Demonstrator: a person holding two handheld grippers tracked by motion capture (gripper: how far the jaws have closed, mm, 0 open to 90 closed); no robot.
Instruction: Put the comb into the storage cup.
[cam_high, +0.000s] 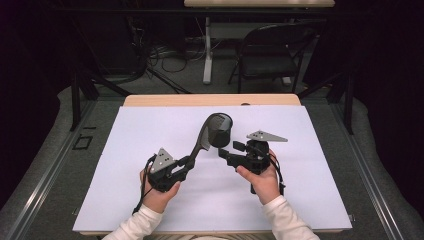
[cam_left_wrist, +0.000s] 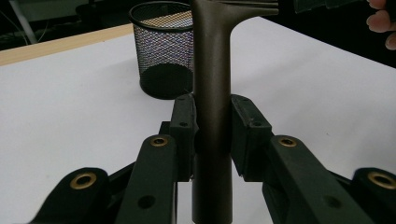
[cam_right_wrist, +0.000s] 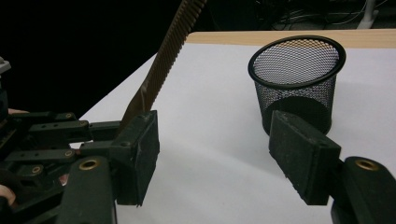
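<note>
**Comb clamped left, right jaws empty**

One white sheet (cam_high: 150, 200) over the table. One black mesh pen cup (cam_high: 220, 130) stands upright on it; take that as reference. One brown comb (cam_high: 202, 140): head just left of the cup's rim, handle slanting down to the left gripper (cam_high: 186, 162), clamped on it. Right gripper (cam_high: 223, 152) just below the cup, jaws apart, nothing between. Right gripper view shows comb teeth (cam_right_wrist: 170, 51); left gripper view shows the handle's flat back (cam_left_wrist: 212, 93).

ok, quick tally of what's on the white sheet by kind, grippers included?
Combs: 1, brown comb, clamped in the left gripper
Mesh cups: 1, black mesh cup, standing upright
Grippers: 2, left one and the right gripper, jaws apart with nothing between them
Total: 4
</note>
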